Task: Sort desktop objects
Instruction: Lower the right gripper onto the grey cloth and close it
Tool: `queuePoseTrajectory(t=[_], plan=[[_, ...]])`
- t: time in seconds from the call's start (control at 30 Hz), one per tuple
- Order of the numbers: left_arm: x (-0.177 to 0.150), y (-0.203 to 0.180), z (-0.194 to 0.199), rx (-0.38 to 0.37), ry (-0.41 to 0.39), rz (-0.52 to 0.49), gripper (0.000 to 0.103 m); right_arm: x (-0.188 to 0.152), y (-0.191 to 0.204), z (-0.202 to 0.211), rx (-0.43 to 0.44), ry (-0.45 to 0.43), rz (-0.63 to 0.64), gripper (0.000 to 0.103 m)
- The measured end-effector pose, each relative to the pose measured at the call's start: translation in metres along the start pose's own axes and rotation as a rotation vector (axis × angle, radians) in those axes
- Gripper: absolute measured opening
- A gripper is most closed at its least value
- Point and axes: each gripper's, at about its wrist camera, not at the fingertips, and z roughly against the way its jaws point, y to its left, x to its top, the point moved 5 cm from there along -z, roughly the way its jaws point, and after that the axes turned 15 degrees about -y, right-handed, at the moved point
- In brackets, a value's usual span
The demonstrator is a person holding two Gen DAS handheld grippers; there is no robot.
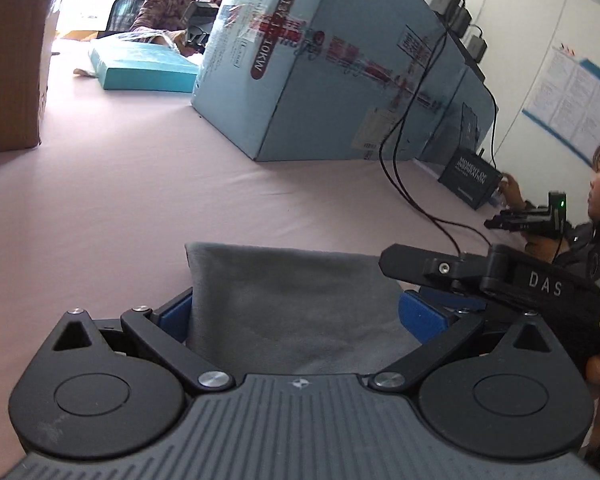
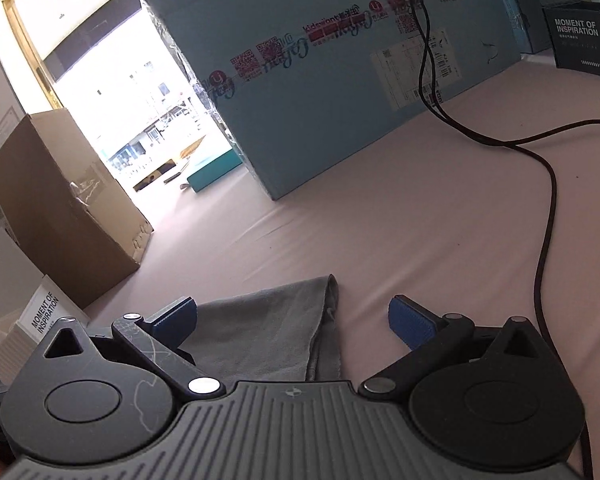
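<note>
The grey cloth (image 1: 296, 300) is lying flat on the pink table cover (image 1: 120, 200), near the viewer. The left gripper (image 1: 296, 316) is hovering over it with fingers spread wide, holding nothing; the right gripper (image 2: 292, 320) is likewise gaping, straddling the cloth's right hem. Being soft, light and limp, the cloth will probably sag and fold when lifted, so pinching a hemmed edge or corner (image 2: 330, 280) looks best. Whether either pad is touching fabric is unclear.
</note>
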Motion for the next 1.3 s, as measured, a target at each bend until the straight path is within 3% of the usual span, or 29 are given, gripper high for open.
queuePoseTrajectory(t=[0.17,0.37,0.43,0.5,0.57,0.6,0.67,0.73,0.77,0.8,0.83,0.87,0.9,1.0,1.3], plan=[[-0.005,-0.011,0.001,-0.038,0.024,-0.057,0.103,-0.001,0.004,-0.002,0.018,0.024,0.071,0.103],[-0.006,-0.013,0.003,-0.045,0.034,-0.075,0.102,0.004,-0.005,-0.001,0.073,0.049,-0.023,0.103],[-0.006,-0.013,0.004,-0.049,0.033,-0.070,0.102,0.004,-0.006,0.000,0.070,0.046,-0.040,0.098],[-0.006,-0.011,0.005,-0.051,0.031,-0.061,0.100,0.003,-0.004,0.000,0.074,0.050,-0.018,0.084],[-0.005,-0.010,0.006,-0.047,0.026,-0.054,0.097,0.001,-0.001,0.000,0.085,0.057,0.007,0.077],[-0.005,-0.009,0.006,-0.043,0.023,-0.051,0.093,0.000,0.001,0.000,0.097,0.064,0.010,0.069],[-0.005,-0.008,0.008,-0.035,0.017,-0.049,0.088,-0.001,0.002,0.000,0.103,0.069,0.016,0.065],[-0.004,-0.008,0.009,-0.032,0.013,-0.049,0.073,0.000,0.001,0.000,0.100,0.069,0.010,0.062],[-0.004,-0.008,0.009,-0.030,0.011,-0.048,0.058,0.000,0.000,0.000,0.099,0.069,0.002,0.059],[-0.004,-0.007,0.009,-0.023,0.010,-0.046,0.051,0.000,-0.001,-0.001,0.104,0.074,-0.014,0.051],[-0.004,-0.006,0.009,-0.015,0.009,-0.043,0.049,-0.001,-0.003,-0.002,0.116,0.090,-0.041,0.044],[-0.004,-0.004,0.009,-0.011,0.008,-0.037,0.048,-0.002,-0.005,-0.003,0.124,0.104,-0.069,0.028],[-0.004,-0.003,0.010,-0.007,0.007,-0.030,0.046,-0.003,-0.007,-0.004,0.124,0.112,-0.098,0.023],[-0.003,-0.001,0.010,0.008,0.003,-0.026,0.039,-0.003,-0.009,-0.004,0.117,0.117,-0.106,0.017],[-0.003,0.003,0.012,0.046,-0.005,-0.019,0.024,-0.001,-0.012,-0.002,0.098,0.108,-0.140,0.017]])
